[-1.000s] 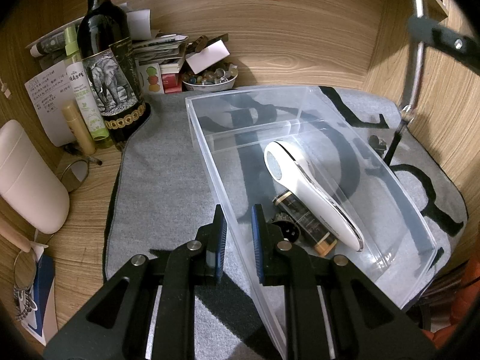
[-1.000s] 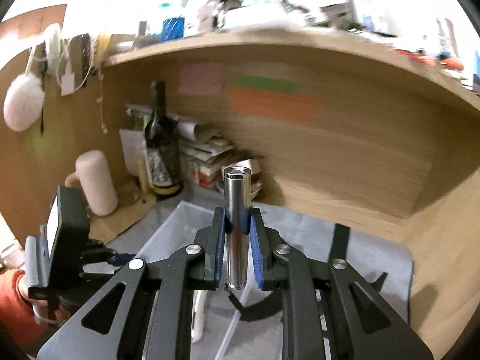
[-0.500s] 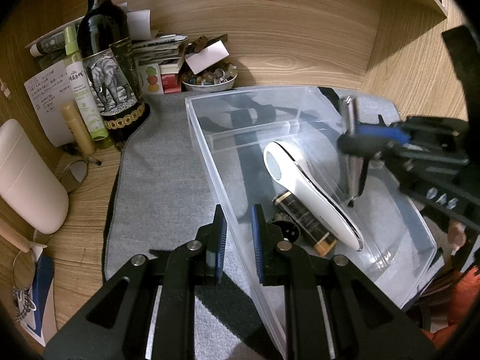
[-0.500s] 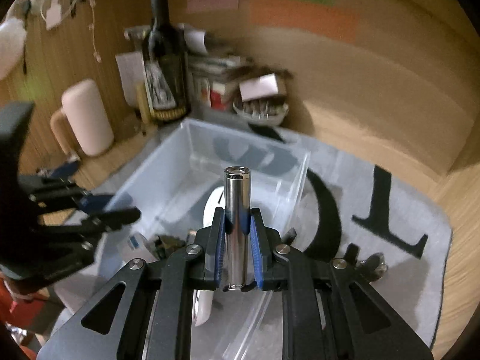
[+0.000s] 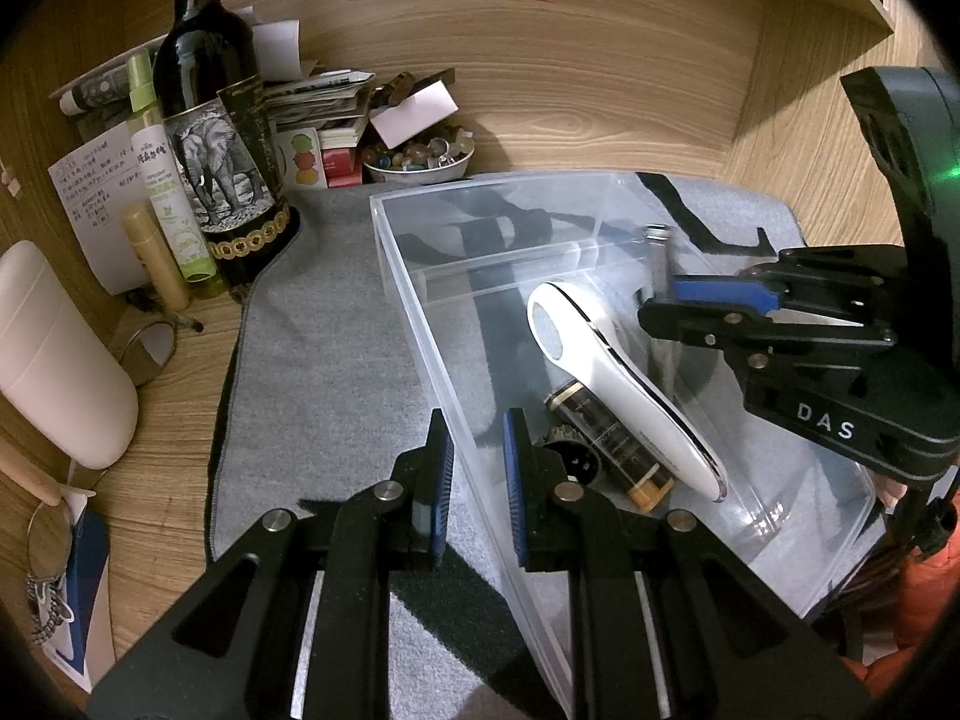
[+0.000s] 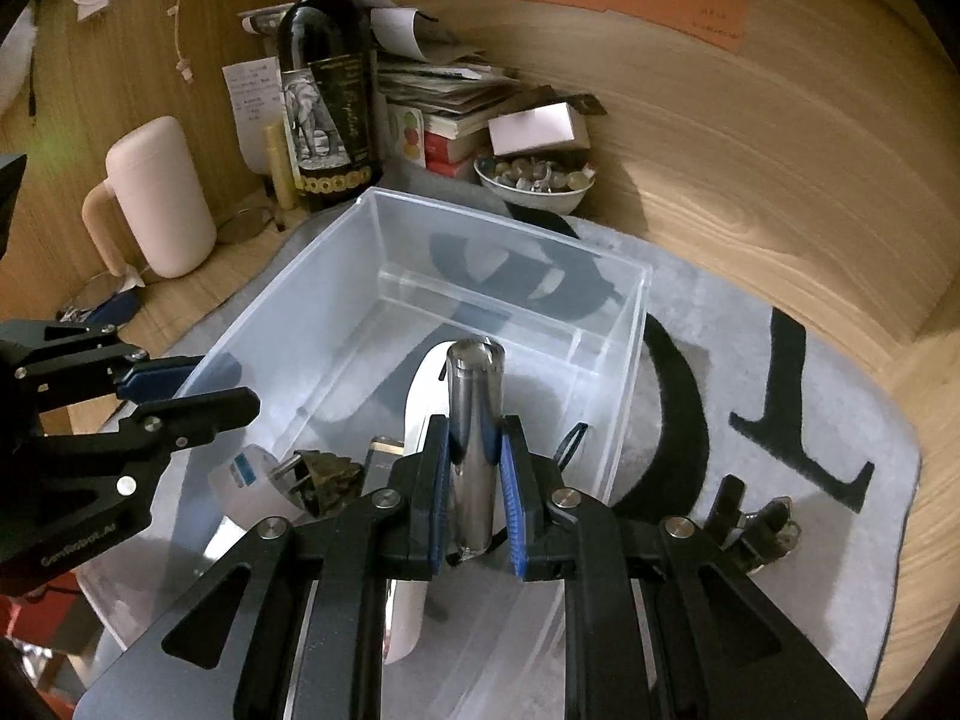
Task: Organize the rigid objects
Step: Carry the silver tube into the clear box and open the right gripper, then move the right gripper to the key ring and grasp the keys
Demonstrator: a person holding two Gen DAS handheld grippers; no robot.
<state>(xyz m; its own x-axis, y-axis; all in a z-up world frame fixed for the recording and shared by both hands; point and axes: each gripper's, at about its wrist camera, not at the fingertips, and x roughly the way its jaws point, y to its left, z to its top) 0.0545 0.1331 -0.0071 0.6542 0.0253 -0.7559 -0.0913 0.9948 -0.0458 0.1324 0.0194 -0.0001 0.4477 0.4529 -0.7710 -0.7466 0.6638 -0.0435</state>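
A clear plastic bin (image 5: pixel 414 300) (image 6: pixel 510 228) stands on a grey mat. My left gripper (image 5: pixel 474 420) (image 6: pixel 231 383) is shut on the bin's near left wall, one finger inside and one outside. My right gripper (image 6: pixel 474 423) (image 5: pixel 657 300) is shut on an upright shiny metal cylinder (image 6: pixel 474 372) (image 5: pixel 657 240), held low inside the bin beside a white handheld device (image 5: pixel 612 384) (image 6: pixel 420 408). A dark tube with gold ends (image 5: pixel 606 444) and a black plug (image 5: pixel 570 462) (image 6: pixel 324 474) lie on the bin floor under the white device.
A wine bottle (image 5: pixel 210 138), a green spray bottle (image 5: pixel 162 180), a pink mug (image 6: pixel 156 198), stacked books (image 6: pixel 444 96) and a bowl of beads (image 6: pixel 534 180) crowd the back left corner. Small black clips (image 6: pixel 756 522) lie on the mat to the bin's right. Wooden walls close in behind and on the right.
My right gripper has come down with the metal cylinder from above the desk into the bin and tilted downward. The left gripper has kept still on the bin wall.
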